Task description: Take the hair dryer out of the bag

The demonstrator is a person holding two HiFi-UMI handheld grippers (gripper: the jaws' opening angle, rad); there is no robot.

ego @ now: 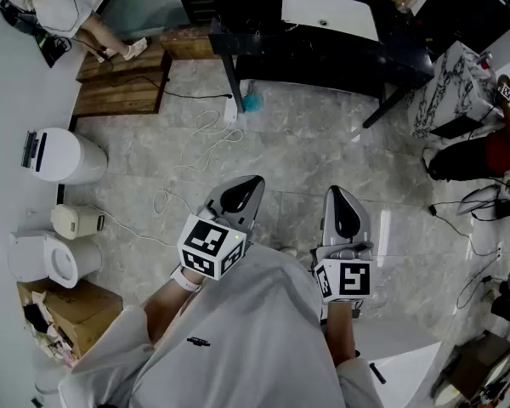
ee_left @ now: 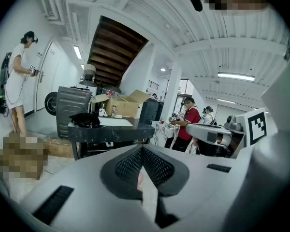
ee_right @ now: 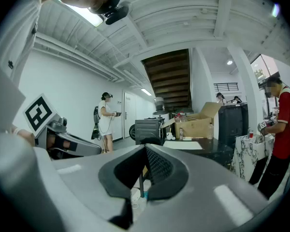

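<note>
Both grippers are held close in front of the person's chest, above a marble floor. My left gripper [ego: 246, 187] [ee_left: 142, 151] is shut with nothing between its jaws. My right gripper [ego: 339, 197] [ee_right: 145, 150] is also shut and holds nothing. Some way ahead stands a black table [ego: 323, 62] [ee_left: 111, 132]. A dark, crumpled black bag [ee_left: 85, 119] lies on its left end, next to a white sheet [ego: 330, 14]. No hair dryer shows in any view. Each gripper appears at the edge of the other's view.
White bins [ego: 64, 155] and a cardboard box [ego: 72, 308] line the left wall. Cables [ego: 200, 143] trail across the floor toward the table. Wooden pallets [ego: 123, 79] lie at the back left beside a person in white [ego: 59, 7]. A person in red [ego: 501, 151] stands right by a marble-patterned table [ego: 446, 87].
</note>
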